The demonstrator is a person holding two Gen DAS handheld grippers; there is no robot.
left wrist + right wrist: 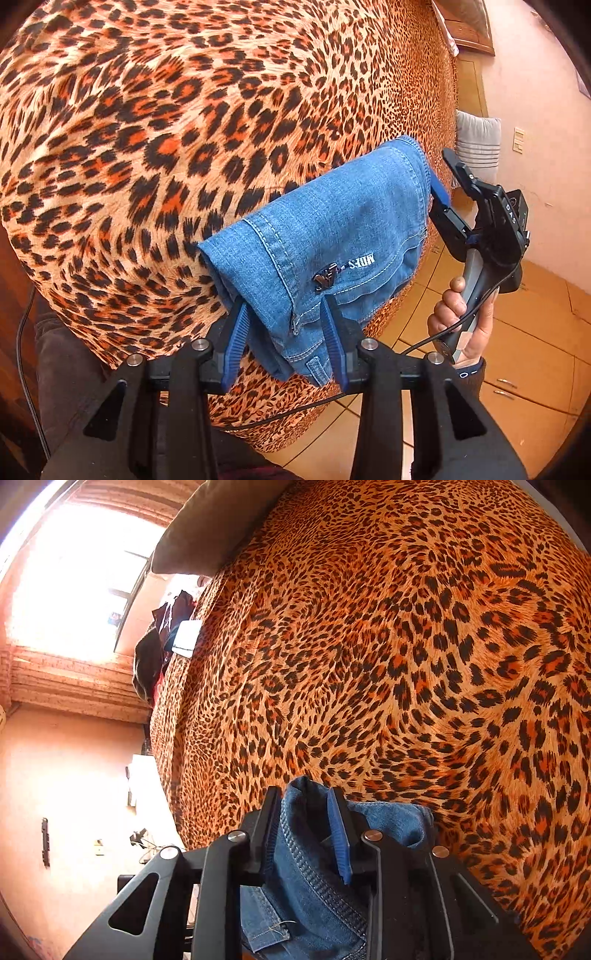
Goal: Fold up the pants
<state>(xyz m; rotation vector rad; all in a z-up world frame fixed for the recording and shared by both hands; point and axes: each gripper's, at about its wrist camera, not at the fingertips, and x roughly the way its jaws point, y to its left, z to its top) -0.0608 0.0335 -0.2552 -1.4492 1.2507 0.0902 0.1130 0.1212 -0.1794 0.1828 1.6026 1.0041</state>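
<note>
The folded blue denim pants (332, 236) lie as a thick bundle at the edge of a bed with a leopard-print cover (166, 129). My left gripper (284, 314) is shut on the near end of the bundle, its blue pads pressing the denim from both sides. My right gripper (437, 177) shows in the left wrist view at the bundle's far end, held by a hand (458, 317). In the right wrist view the right gripper (304, 805) is shut on the denim (306, 878), with folds and a seam between the fingers.
The leopard-print cover (406, 646) fills most of both views. A brown pillow (210, 528) and a pile of dark clothes (159, 646) sit at the bed's far side by a bright window. Tiled floor (517, 350) and a striped cushion (478, 144) lie beside the bed.
</note>
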